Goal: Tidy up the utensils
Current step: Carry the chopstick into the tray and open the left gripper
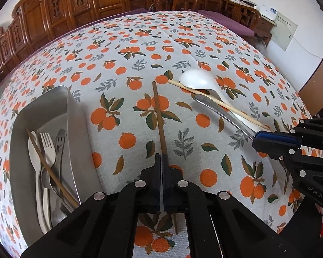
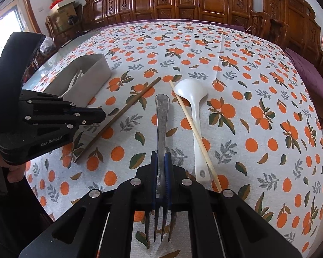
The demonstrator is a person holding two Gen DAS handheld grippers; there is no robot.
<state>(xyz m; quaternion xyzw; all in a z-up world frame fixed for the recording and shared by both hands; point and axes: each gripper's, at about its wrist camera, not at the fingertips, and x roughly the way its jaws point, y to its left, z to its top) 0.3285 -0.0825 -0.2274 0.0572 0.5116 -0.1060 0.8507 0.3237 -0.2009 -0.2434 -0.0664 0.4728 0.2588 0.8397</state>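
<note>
A steel tray at the left holds forks, spoons and a dark chopstick; it also shows in the right wrist view. My left gripper is shut, its fingertips at a dark brown chopstick that lies on the cloth; whether it is pinched is unclear. My right gripper is shut on a steel fork, tines toward the camera, and appears in the left wrist view. A white spoon and a light chopstick lie beside the fork.
The table has an orange-print cloth. Carved wooden chairs line its far side. A purple cushion lies at the far right.
</note>
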